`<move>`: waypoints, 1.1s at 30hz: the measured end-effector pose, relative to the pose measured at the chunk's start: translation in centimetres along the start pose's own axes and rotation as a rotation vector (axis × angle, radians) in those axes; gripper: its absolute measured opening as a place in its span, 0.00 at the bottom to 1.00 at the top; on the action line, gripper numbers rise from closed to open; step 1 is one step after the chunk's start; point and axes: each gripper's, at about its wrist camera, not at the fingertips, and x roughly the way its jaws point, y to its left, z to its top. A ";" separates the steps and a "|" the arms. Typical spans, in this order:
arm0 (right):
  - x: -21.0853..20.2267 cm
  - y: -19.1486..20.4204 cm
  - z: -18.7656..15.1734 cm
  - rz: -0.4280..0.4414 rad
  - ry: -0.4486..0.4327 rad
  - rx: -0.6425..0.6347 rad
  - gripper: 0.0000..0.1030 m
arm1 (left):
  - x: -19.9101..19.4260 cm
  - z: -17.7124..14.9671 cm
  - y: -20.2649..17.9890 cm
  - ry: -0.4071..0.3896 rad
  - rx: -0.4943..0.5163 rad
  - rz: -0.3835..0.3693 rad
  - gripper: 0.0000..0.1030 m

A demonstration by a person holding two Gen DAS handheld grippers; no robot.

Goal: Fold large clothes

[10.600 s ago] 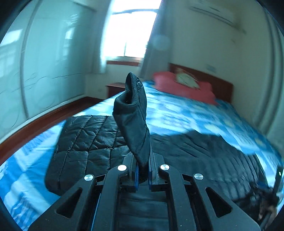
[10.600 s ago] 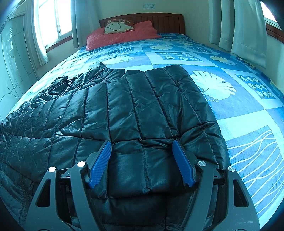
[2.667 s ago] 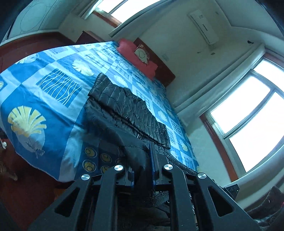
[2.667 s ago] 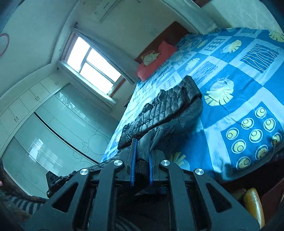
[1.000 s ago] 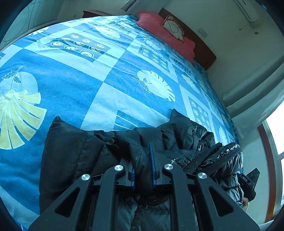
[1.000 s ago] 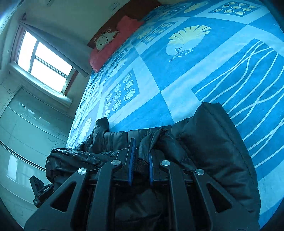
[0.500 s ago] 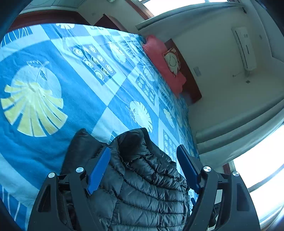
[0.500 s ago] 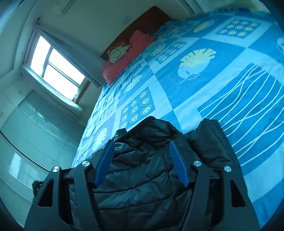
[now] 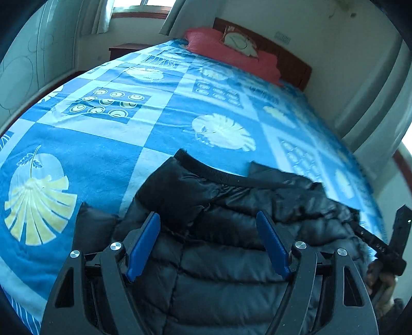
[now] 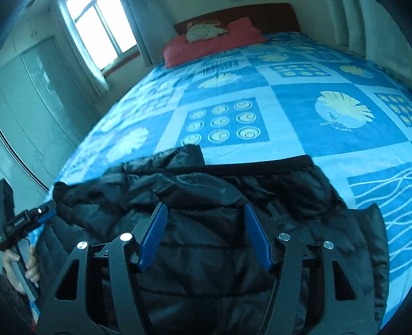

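A black quilted puffer jacket (image 9: pixel 231 232) lies folded in a bundle at the near end of the bed, and it also shows in the right wrist view (image 10: pixel 213 206). My left gripper (image 9: pixel 208 219) is open and empty just above the jacket's left part. My right gripper (image 10: pixel 206 208) is open and empty above its right part. Each gripper's blue pads stand wide apart with jacket fabric showing between them. The right gripper's body (image 9: pixel 386 250) shows at the right edge of the left wrist view. The left gripper's body (image 10: pixel 23 221) shows at the left edge of the right wrist view.
The bed has a blue patterned blanket (image 9: pixel 154 116), also in the right wrist view (image 10: pixel 283 90). A red pillow (image 9: pixel 231 51) lies against the wooden headboard (image 10: pixel 257 13). A wardrobe (image 10: pixel 31 103) and window (image 10: pixel 103 28) stand on the left; curtains (image 9: pixel 373 103) on the right.
Both grippers were shut on the jacket a second ago and have opened and let it go. The jacket now lies folded on the bed, and both grippers tilted to look along it.
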 end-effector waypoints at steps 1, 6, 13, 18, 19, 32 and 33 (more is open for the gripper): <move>0.7 0.0 -0.1 -0.015 0.018 -0.009 0.60 | 0.7 0.1 0.1 0.007 0.012 0.021 0.74; 3.2 0.5 -0.5 -0.075 0.047 -0.046 0.61 | 3.5 -0.3 0.0 0.032 0.071 0.113 0.75; 0.5 0.5 -0.3 -0.043 0.019 -0.014 0.61 | 0.0 -0.1 -1.3 -0.020 0.101 0.133 0.74; -1.6 3.0 0.2 -0.010 -0.038 0.000 0.61 | -2.9 0.0 -5.5 -0.077 0.131 0.002 0.74; -1.4 3.9 0.3 0.001 -0.032 -0.017 0.61 | -2.5 -0.1 -6.7 -0.062 0.142 -0.025 0.74; 0.6 5.5 -1.0 0.008 0.050 -0.064 0.61 | 3.9 -2.0 -9.9 0.097 0.233 0.076 0.74; -0.7 4.8 -1.0 0.015 0.028 -0.060 0.61 | 2.6 -2.0 -9.3 0.085 0.219 0.053 0.74</move>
